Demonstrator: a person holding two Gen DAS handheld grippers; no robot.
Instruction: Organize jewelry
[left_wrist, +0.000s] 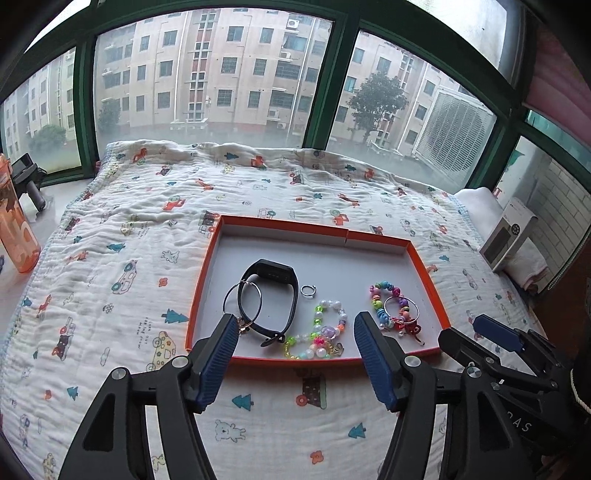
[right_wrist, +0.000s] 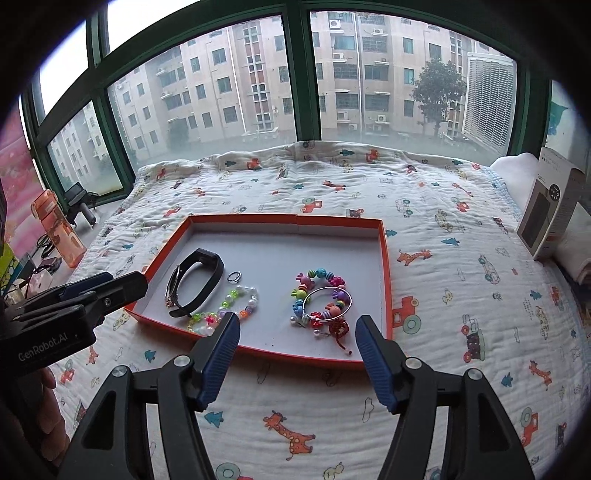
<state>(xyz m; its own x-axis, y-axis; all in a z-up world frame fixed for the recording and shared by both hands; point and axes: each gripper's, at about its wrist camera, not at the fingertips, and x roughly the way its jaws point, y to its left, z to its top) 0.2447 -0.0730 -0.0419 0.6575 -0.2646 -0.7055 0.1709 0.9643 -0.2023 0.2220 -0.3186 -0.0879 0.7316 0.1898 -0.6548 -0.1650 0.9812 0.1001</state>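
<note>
With jewelry lying mid-frame in orange tray. Left gripper spread, empty. Right gripper spread, empty too.

Two wrist views, angled down, near, sharing the orange tray.

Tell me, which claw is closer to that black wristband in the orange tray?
Left. The left claw hangs open at the tray's near edge, just short of the black wristband. The right claw is open further right, before the colourful beads.
</note>
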